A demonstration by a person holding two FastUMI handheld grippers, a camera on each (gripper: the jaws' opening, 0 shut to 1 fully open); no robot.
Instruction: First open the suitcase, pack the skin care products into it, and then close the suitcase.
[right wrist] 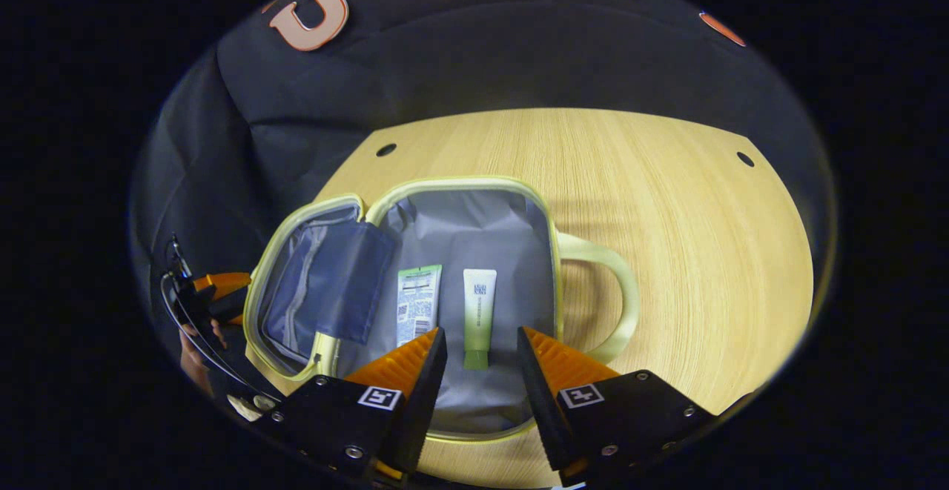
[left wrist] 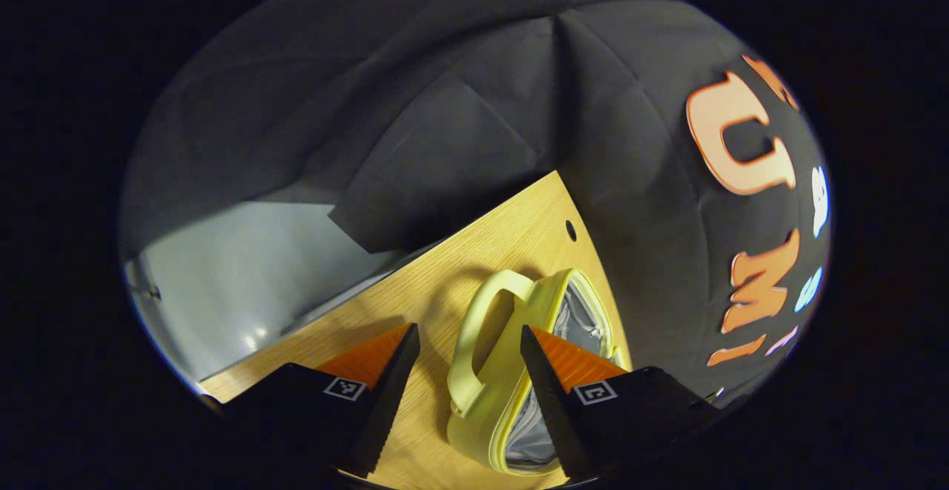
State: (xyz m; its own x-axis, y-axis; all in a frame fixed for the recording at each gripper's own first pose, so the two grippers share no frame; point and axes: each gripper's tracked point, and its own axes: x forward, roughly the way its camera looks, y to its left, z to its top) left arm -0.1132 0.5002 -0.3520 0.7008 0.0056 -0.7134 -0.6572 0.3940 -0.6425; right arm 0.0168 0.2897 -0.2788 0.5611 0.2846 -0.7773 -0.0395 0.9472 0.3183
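The right claw is wide open above the open bag; two tubes lie inside, just ahead.

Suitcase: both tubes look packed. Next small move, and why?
Probably bring the right gripper left to the lid and start folding it over. The suitcase lies open on the table, two tubes rest inside, and both grippers are open and empty.
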